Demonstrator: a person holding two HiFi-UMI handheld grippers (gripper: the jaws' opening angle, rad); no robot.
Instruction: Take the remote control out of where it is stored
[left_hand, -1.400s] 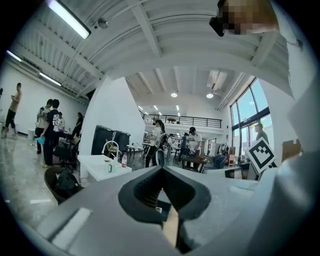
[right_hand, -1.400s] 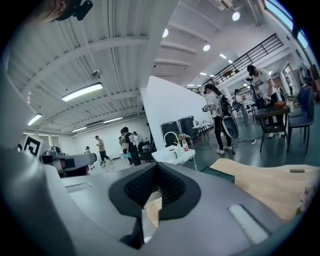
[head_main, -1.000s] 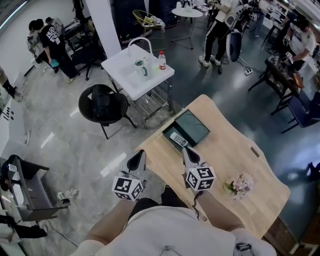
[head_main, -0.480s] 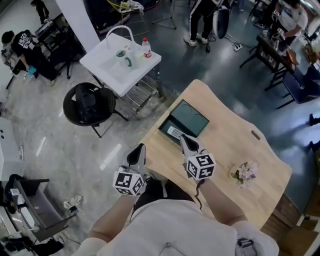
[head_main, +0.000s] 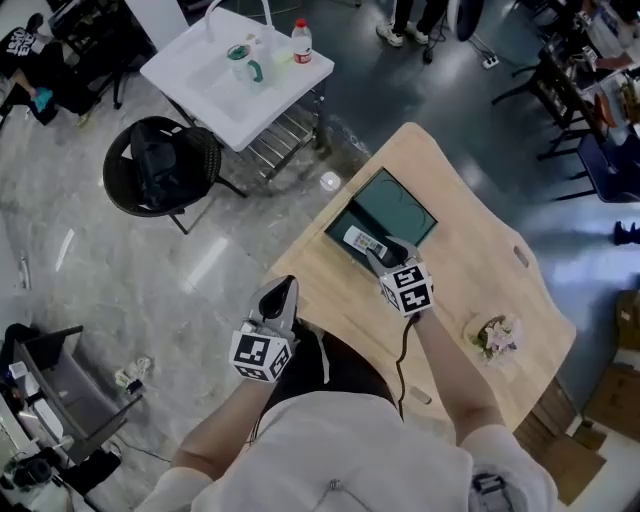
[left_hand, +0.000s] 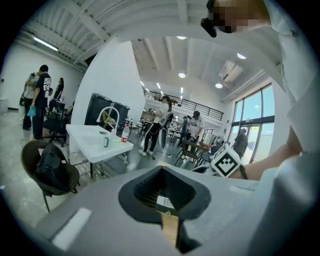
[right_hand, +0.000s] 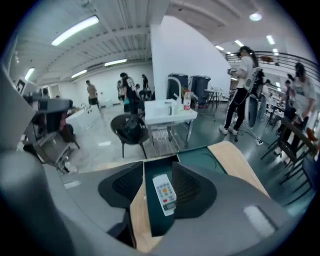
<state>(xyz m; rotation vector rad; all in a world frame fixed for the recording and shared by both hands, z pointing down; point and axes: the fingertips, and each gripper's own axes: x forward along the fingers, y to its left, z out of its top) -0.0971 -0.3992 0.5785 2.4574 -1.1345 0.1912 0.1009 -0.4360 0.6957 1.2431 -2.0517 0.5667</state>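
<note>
- The remote (head_main: 364, 242) lies flat inside the open green box (head_main: 400, 208), by its left wall.
- The right gripper (head_main: 386, 254) hovers at the box's near edge. Its jaws have just been opening, and the remote sits in line between them, unpressed (set up for a pinch, I'd judge).
- The left gripper (head_main: 278, 297) hangs well off the box's near side, jaws together and empty, apparently not needed.

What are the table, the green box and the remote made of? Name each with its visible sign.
Table: light wood or wood veneer, matte; pale tan, even surface.
Green box: smooth, dark, matte; card or plastic, unclear from here.
Remote: probably white plastic; moulded body with coloured buttons and a small screen.
</note>
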